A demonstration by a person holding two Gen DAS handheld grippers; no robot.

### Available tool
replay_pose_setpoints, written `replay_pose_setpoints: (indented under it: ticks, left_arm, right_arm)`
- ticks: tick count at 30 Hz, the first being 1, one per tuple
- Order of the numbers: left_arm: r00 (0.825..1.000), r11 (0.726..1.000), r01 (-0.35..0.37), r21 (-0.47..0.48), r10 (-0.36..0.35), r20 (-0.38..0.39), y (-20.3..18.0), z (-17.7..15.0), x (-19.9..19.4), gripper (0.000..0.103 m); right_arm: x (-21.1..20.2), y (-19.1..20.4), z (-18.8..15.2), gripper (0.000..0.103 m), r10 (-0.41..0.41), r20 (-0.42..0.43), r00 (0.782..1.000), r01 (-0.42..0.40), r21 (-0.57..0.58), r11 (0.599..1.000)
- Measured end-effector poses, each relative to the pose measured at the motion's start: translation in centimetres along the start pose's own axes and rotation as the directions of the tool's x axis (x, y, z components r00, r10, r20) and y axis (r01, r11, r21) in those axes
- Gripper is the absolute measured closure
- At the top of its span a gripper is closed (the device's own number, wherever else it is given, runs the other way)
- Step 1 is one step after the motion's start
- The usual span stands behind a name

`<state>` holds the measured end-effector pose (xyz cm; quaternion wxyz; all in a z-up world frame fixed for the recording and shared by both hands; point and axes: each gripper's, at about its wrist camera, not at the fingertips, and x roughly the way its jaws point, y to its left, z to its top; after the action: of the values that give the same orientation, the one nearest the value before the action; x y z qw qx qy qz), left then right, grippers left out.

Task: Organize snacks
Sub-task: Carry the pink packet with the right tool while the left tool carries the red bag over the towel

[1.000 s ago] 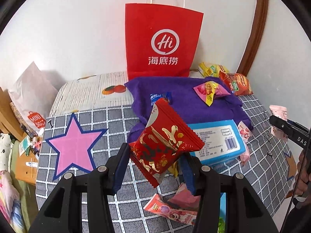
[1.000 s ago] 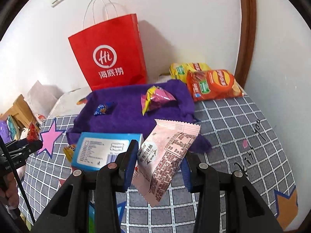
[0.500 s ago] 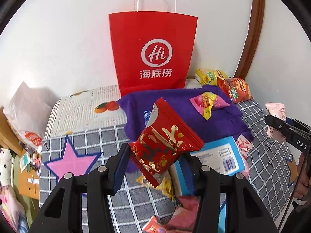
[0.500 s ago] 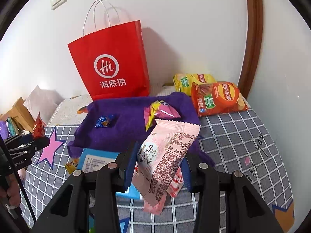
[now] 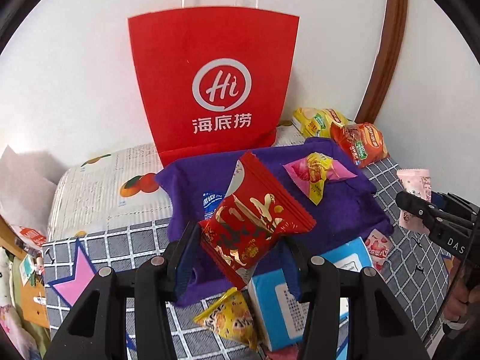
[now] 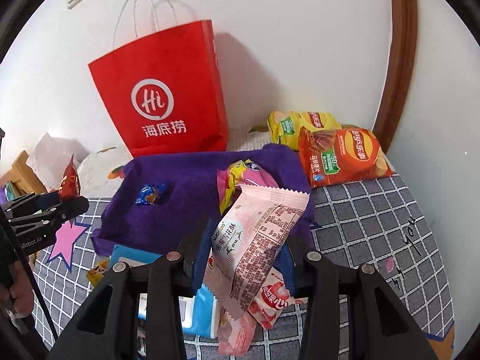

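My left gripper (image 5: 240,258) is shut on a red and gold snack packet (image 5: 255,222), held above the near edge of a purple cloth (image 5: 345,207). My right gripper (image 6: 244,261) is shut on a pale pink snack packet (image 6: 258,240), also over the cloth (image 6: 186,207). On the cloth lie a pink and yellow candy pack (image 5: 318,174) and a small blue wrapped candy (image 6: 150,193). A red paper bag (image 5: 213,90) with white handles stands upright against the wall behind the cloth. Each gripper shows at the edge of the other's view.
Yellow (image 6: 300,126) and orange (image 6: 345,156) crisp bags lie at the back right by a brown door frame (image 6: 399,60). A light blue box (image 5: 288,297), a yellow packet (image 5: 231,321) and pink strawberry packets (image 6: 270,300) lie near the front on the grey checked table cover (image 6: 375,225).
Both grippers have moved forward toward the red bag and purple cloth, each keeping its packet. The bag looks larger and the star pattern has slid off to the left.
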<state>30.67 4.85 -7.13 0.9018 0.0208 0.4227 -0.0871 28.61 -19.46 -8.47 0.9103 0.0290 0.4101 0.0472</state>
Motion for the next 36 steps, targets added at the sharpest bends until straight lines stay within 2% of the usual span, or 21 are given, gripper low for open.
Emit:
replay_pose_setpoints:
  ticks: [7, 17, 26, 36]
  left_arm:
    - [0.999, 1.000, 0.011, -0.008, -0.012, -0.038, 1.0, -0.2, 2.7, 0.055]
    - [0.996, 0.999, -0.008, -0.033, 0.006, -0.084, 2.6, -0.6, 5.3, 0.055]
    - [0.994, 0.998, -0.018, -0.068, 0.011, -0.104, 3.9, -0.8, 6.5, 0.055]
    - [0.993, 0.996, -0.021, -0.084, 0.012, -0.115, 4.5, -0.8, 7.2, 0.055]
  right_arm:
    - [2.4, 0.5, 0.4, 0.062, 0.003, -0.029, 1.000, -0.004, -0.019, 1.000]
    - [6.4, 0.7, 1.1, 0.062, 0.030, -0.061, 0.998, -0.031, -0.019, 0.999]
    - [9.0, 1.2, 2.6, 0.062, 0.081, -0.045, 0.996, -0.082, -0.024, 0.996]
    - [11.3, 1.8, 1.9, 0.062, 0.099, -0.070, 0.993, -0.102, -0.041, 0.994]
